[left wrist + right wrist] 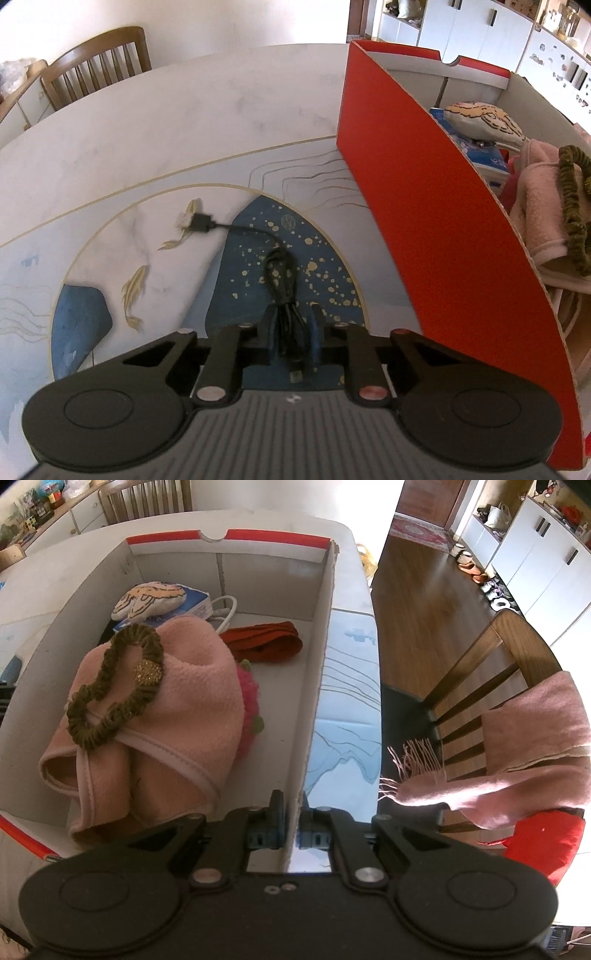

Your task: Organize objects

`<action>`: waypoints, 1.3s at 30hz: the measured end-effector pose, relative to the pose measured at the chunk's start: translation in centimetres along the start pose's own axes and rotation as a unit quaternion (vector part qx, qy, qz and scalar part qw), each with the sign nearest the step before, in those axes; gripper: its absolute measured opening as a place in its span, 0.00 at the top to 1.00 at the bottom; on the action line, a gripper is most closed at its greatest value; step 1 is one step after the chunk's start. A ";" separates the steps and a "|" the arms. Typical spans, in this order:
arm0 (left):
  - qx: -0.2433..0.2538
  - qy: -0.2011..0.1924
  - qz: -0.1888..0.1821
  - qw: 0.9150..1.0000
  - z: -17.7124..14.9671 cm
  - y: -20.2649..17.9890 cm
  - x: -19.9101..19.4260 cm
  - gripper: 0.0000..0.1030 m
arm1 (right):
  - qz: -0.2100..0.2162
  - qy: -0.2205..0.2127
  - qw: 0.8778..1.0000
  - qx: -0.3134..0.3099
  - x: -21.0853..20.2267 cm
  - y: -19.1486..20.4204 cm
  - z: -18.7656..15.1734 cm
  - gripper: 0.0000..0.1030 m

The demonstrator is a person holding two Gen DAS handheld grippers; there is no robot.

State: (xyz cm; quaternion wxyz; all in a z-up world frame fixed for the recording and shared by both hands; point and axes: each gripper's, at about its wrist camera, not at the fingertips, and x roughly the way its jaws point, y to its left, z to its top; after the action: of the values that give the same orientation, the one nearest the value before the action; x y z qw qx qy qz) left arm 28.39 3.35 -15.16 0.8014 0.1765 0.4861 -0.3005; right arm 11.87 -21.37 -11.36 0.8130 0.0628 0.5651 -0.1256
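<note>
Left wrist view
Left tool [291,332]: its two fingers are closed in on a bundled black cable [282,291], gripping the coil between them.
Cable: the bundle runs straight ahead from between the fingers; one end with a black plug [201,222] trails ahead and to the left, lying on the desk [147,147]; the other end hangs back toward the tool body.
Box: the red cardboard box [424,206] stands just right of the tool, its outer wall rising beside the right finger.
Box contents: beyond that wall, to the right, a pink towel [543,221] with an olive hair tie [572,206] on it.

Right wrist view
Right tool [291,823]: narrowly open, its fingers stand one on each side of the box's right wall [317,686]; whether the pads press the cardboard cannot be told.
Box interior: ahead and left of the tool lies the pink towel [177,709], with the olive hair tie [114,686] on top.
Further ahead: a red cloth [266,642], a white cord [225,609] and a printed pouch [147,598] sit toward the far wall.
Right of the tool: a wooden chair [491,672] draped with a pink scarf [517,753].
</note>
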 end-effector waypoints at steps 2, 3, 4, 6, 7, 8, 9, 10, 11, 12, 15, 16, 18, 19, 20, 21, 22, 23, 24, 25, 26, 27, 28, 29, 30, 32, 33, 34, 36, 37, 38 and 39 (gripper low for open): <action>-0.003 0.003 -0.003 1.000 -0.1 0.1 -0.1 0.87 | 0.001 -0.002 1.000 0.002 -0.1 -0.1 -0.1 0.96; -0.007 0.003 -0.004 1.000 -0.1 0.2 -0.2 0.87 | 0.002 -0.004 1.000 0.004 -0.1 -0.1 -0.1 0.96; -0.011 0.002 -0.006 1.000 -0.2 0.4 -0.4 0.89 | 0.002 -0.006 1.000 0.005 -0.2 -0.1 -0.1 0.96; -0.019 -0.001 -0.009 1.000 -0.2 0.6 -0.8 0.93 | 0.003 -0.008 1.000 0.005 -0.2 -0.1 -0.2 0.96; -0.026 -0.002 -0.012 1.000 -0.2 0.8 -1.1 0.93 | 0.004 -0.009 1.000 0.005 -0.2 -0.1 -0.2 0.96; -0.030 -0.004 -0.015 0.999 -0.3 1.0 -1.4 0.93 | 0.004 -0.009 1.000 0.005 -0.2 -0.1 -0.2 0.96; -0.032 -0.006 -0.017 0.999 -0.3 1.1 -1.7 0.94 | 0.005 -0.010 1.000 0.005 -0.3 -0.1 -0.2 0.96; -0.034 -0.008 -0.019 0.999 -0.4 1.1 -1.9 0.94 | 0.005 -0.010 1.000 0.004 -0.3 0.0 -0.3 0.96; -0.036 -0.009 -0.021 0.999 -0.4 1.2 -2.3 0.94 | 0.005 -0.010 1.000 0.004 -0.3 0.0 -0.2 0.96; -0.039 -0.013 -0.022 0.999 -0.5 1.3 -2.5 0.94 | 0.005 -0.011 1.000 0.004 -0.3 -0.1 -0.3 0.96; -0.047 -0.018 -0.027 0.998 -0.7 1.5 -3.3 0.95 | 0.005 -0.012 1.000 0.002 -0.4 0.0 -0.4 0.96; -0.050 -0.021 -0.028 0.998 -0.7 1.6 -3.5 0.95 | 0.005 -0.012 1.000 0.001 -0.4 0.0 -0.4 0.96; -0.056 -0.026 -0.036 0.997 -0.8 1.7 -4.2 0.96 | 0.006 -0.012 1.000 0.000 -0.4 0.0 -0.4 0.96; -0.058 -0.030 -0.039 0.997 -0.8 1.8 -4.7 0.96 | 0.006 -0.012 1.000 0.000 -0.4 -0.1 -0.4 0.96; -0.059 -0.034 -0.044 0.997 -0.7 1.8 -5.1 0.96 | 0.007 -0.012 1.000 0.000 -0.4 -0.1 -0.4 0.96; -0.061 -0.036 -0.049 0.996 -0.7 1.9 -5.5 0.96 | 0.007 -0.013 1.000 0.000 -0.4 -0.1 -0.4 0.96; -0.063 -0.040 -0.053 0.996 -0.7 1.9 -6.0 0.96 | 0.007 -0.013 1.000 0.000 -0.4 -0.1 -0.4 0.96; -0.066 -0.044 -0.059 0.995 -0.6 2.0 -6.4 0.97 | 0.007 -0.013 1.000 0.000 -0.4 -0.1 -0.4 0.96; -0.070 -0.047 -0.066 0.994 -0.6 2.1 -6.8 0.97 | 0.008 -0.014 1.000 0.000 -0.4 -0.1 -0.4 0.96; -0.079 -0.049 -0.073 0.993 -0.5 2.3 -7.3 0.97 | 0.008 -0.014 1.000 -0.001 -0.4 -0.1 -0.5 0.96; -0.087 -0.052 -0.080 0.992 -0.5 2.5 -7.7 0.97 | 0.008 -0.014 1.000 -0.001 -0.4 -0.1 -0.5 0.96; -0.092 -0.055 -0.086 0.990 -0.4 2.6 -8.1 0.97 | 0.009 -0.015 1.000 -0.001 -0.4 -0.1 -0.5 0.96; -0.097 -0.059 -0.090 0.989 -0.3 2.8 -8.5 0.97 | 0.009 -0.015 1.000 -0.001 -0.4 -0.1 -0.5 0.96; -0.101 -0.063 -0.094 0.988 -0.1 3.0 -8.9 0.98 | 0.009 -0.015 1.000 -0.001 -0.4 -0.1 -0.5 0.96; -0.105 -0.068 -0.098 0.987 0.0 3.1 -9.4 0.98 | 0.009 -0.015 1.000 -0.002 -0.4 -0.1 -0.5 0.96; -0.111 -0.078 -0.104 0.985 0.3 3.3 -10.3 0.98 | 0.010 -0.015 1.000 -0.001 -0.4 -0.1 -0.5 0.96; -0.111 -0.084 -0.106 0.985 0.5 3.4 -10.8 0.98 | 0.009 -0.015 1.000 -0.001 -0.4 -0.1 -0.5 0.96; -0.110 -0.091 -0.108 0.984 0.7 3.4 -11.3 0.98 | 0.009 -0.015 1.000 -0.002 -0.4 -0.1 -0.5 0.96; -0.105 -0.104 -0.115 0.982 1.1 3.1 -12.3 0.98 | 0.010 -0.015 1.000 -0.002 -0.4 -0.1 -0.5 0.96; -0.099 -0.109 -0.119 0.982 1.4 2.9 -12.7 0.98 | 0.010 -0.015 1.000 -0.003 -0.4 -0.1 -0.5 0.96; -0.093 -0.114 -0.121 0.982 1.7 2.6 -13.2 0.98 | 0.010 -0.015 1.000 -0.003 -0.4 -0.1 -0.5 0.96; -0.088 -0.118 -0.121 0.982 1.9 2.4 -13.4 0.98 | 0.010 -0.015 1.000 -0.003 -0.4 0.0 -0.5 0.96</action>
State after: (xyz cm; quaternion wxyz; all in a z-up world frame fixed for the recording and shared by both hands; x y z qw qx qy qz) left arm 26.58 8.23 -2.43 0.8234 0.0084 0.4301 -0.3701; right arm 11.27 -21.24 -11.16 0.8227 0.0641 0.5526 -0.1170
